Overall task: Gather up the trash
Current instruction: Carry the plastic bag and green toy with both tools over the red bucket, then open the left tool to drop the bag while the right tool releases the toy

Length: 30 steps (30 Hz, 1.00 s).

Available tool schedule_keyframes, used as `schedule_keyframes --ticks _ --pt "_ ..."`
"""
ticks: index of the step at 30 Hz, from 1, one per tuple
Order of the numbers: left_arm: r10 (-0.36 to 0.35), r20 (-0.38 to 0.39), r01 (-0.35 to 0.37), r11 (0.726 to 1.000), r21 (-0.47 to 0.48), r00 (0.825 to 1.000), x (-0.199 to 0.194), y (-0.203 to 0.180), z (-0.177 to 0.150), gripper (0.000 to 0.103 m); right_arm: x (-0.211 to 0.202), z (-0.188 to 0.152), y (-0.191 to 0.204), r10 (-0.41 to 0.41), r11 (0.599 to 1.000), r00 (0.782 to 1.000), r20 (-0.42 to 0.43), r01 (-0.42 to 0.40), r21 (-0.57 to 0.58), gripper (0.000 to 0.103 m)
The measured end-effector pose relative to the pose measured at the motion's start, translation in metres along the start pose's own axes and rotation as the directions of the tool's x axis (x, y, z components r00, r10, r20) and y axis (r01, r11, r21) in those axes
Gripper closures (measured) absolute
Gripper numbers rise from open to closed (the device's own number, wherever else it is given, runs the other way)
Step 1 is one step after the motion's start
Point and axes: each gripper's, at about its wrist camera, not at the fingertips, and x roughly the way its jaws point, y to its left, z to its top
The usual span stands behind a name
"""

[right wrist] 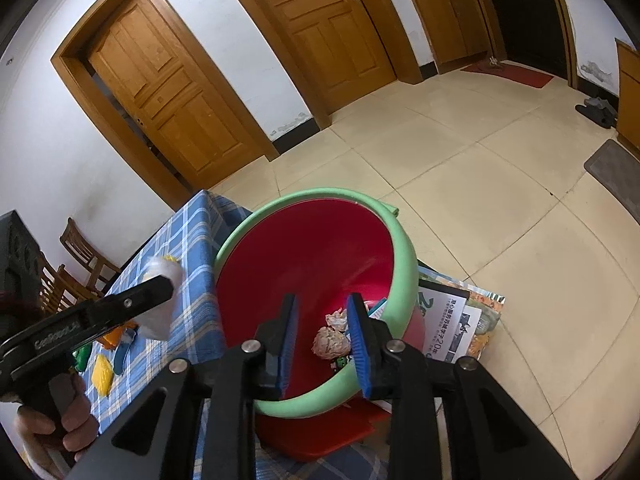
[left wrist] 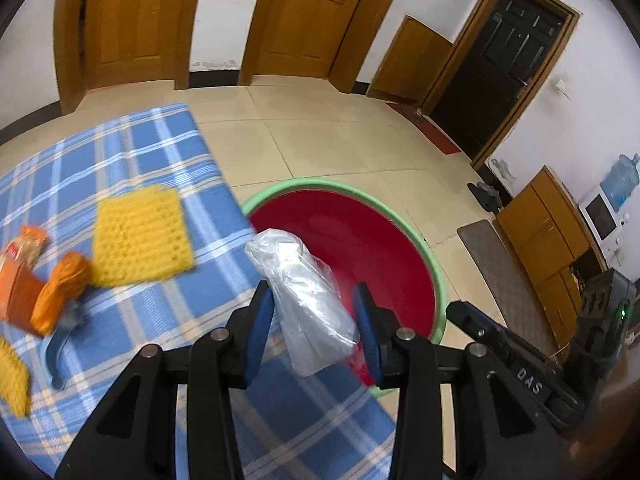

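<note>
In the left wrist view my left gripper [left wrist: 316, 320] is shut on a crumpled clear plastic bag [left wrist: 304, 296], held above the table's right edge beside the basin. The basin [left wrist: 404, 220] is red inside with a green rim and sits lower, just off the blue plaid table [left wrist: 160, 152]. In the right wrist view my right gripper [right wrist: 324, 340] hangs open over the basin [right wrist: 404, 264], with nothing pressed between its blue pads. Crumpled paper balls [right wrist: 330, 342] and small scraps lie on the basin's bottom below it. The left gripper [right wrist: 164, 296] shows at the left with the bag [right wrist: 158, 316], and a hand [right wrist: 52, 420] on its handle.
Yellow mesh pads [left wrist: 140, 236], orange wrappers [left wrist: 40, 280] and a blue item [left wrist: 56, 352] lie on the table. The basin rests on a red stool [right wrist: 320, 436] beside printed papers [right wrist: 452, 320]. Wooden chairs [right wrist: 76, 264] stand at the left, with doors and tiled floor beyond.
</note>
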Motion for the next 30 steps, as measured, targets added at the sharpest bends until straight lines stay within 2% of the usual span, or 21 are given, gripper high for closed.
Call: schedule_keyframes --ticks 8,15,30 --pt "-0.011 -0.014 0.012 0.998 0.057 1.000 0.012 -0.018 0.011 0.062 -0.002 0.002 -0.004 -0.005 1.000 1.000 -0.003 0.005 0.009 0.068" --pt "-0.015 -0.011 0.015 0.999 0.050 1.000 0.007 -0.015 0.010 0.062 -0.006 0.001 0.000 -0.008 1.000 1.000 0.000 0.008 0.004 0.062" --pt "0.038 0.023 -0.037 0.998 -0.056 0.999 -0.033 0.026 -0.013 0.062 -0.017 -0.004 0.025 0.001 1.000 1.000 0.014 -0.001 -0.017 0.044"
